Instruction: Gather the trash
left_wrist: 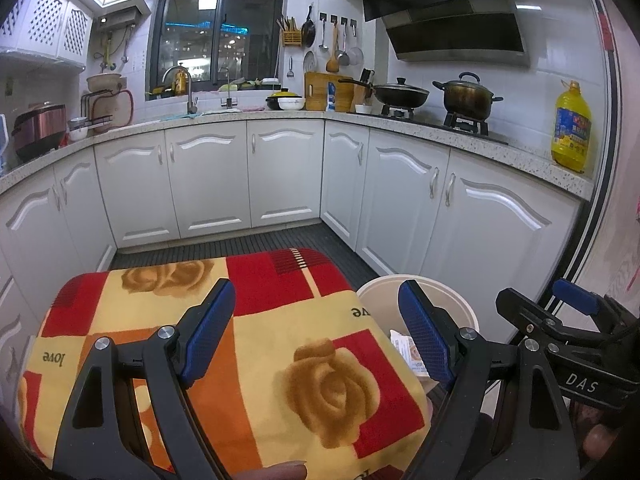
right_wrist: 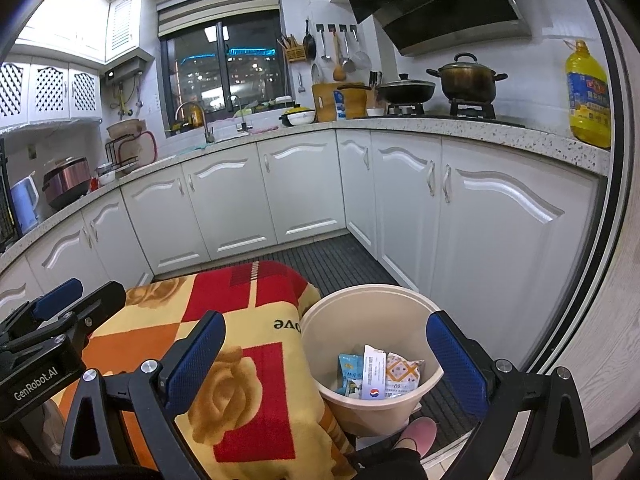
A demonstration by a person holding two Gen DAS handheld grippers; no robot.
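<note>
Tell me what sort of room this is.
A home kitchen: a gas stove with a lidded pot under a range hood, a sink faucet below the window, white cabinets under a speckled countertop.

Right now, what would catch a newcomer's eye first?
The rose-print blanket, red, orange and yellow, covers the low surface directly ahead. Right of it on the floor stands a beige bin with snack wrappers inside. Both grippers, left and right, are open and empty.
</note>
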